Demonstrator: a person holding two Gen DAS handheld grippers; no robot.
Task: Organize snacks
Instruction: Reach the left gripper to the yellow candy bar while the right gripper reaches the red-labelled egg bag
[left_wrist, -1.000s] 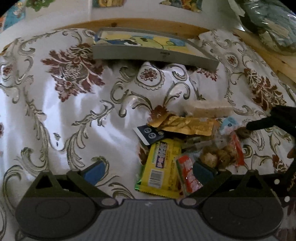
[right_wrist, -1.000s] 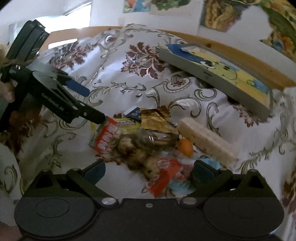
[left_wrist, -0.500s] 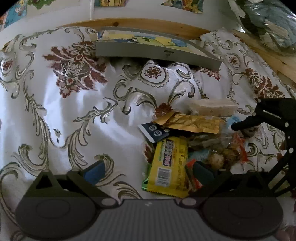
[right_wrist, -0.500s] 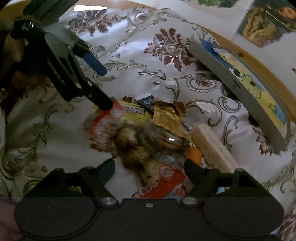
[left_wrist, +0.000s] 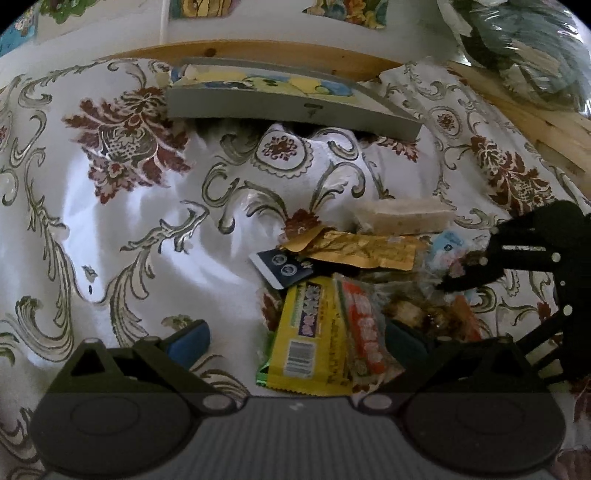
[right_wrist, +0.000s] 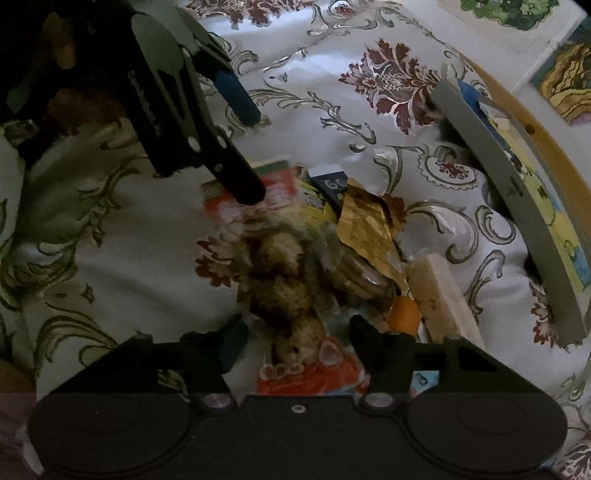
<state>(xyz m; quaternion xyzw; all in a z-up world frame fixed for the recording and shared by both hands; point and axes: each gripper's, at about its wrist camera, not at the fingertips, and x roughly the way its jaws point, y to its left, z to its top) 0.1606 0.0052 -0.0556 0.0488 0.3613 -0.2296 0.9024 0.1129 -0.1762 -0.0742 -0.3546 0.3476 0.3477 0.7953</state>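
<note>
A pile of snacks lies on the floral cloth: a yellow packet (left_wrist: 306, 343), a clear bag of brown cookies with red ends (right_wrist: 291, 288), a gold wrapper (left_wrist: 362, 247), a dark blue packet (left_wrist: 284, 266) and a pale wrapped bar (left_wrist: 402, 216). My left gripper (left_wrist: 295, 339) is open, its right finger on the red end of the cookie bag (left_wrist: 365, 332). My right gripper (right_wrist: 295, 336) is partly closed around the cookie bag's other end, the jaws still apart. Each gripper shows in the other's view: the right one (left_wrist: 476, 277), the left one (right_wrist: 243, 151).
A shallow grey tray (left_wrist: 291, 103) with a cartoon print inside sits at the far edge of the cloth, also in the right wrist view (right_wrist: 524, 206). A wooden rim (left_wrist: 295, 55) runs behind it. A small orange item (right_wrist: 404, 314) lies beside the pale bar.
My right gripper has moved down onto the cookie bag and its jaws have narrowed around it. My left gripper has come in closer to the pile from the other side.
</note>
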